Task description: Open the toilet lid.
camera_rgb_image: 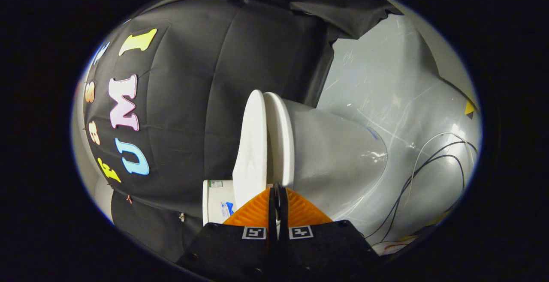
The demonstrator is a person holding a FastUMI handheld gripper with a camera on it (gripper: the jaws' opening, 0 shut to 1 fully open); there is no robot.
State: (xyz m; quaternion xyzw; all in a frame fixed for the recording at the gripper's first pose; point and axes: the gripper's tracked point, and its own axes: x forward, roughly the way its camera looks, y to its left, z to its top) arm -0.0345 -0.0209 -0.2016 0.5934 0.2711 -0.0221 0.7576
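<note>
The view is rolled sideways, with the floor on one side and the booth's cloth on the other. The white toilet lid [252,145] lies flat over the seat [281,138], with a thin dark seam between them. Below the seat, the pale bowl [339,153] tapers toward the floor. My gripper [277,191] is shut, its fingers almost touching. The tips sit right at the seam between lid and seat, at the rim nearest me. I cannot tell whether they pinch the rim's edge. A white tank [215,202] shows behind the lid, beside the fingers.
Shiny grey floor [386,85] spreads beyond the bowl. Several black and white cables [429,162] loop across it past the pedestal. The black cloth wall [193,102] hangs close behind the toilet, and a small yellow marker [469,108] sits far out on the floor.
</note>
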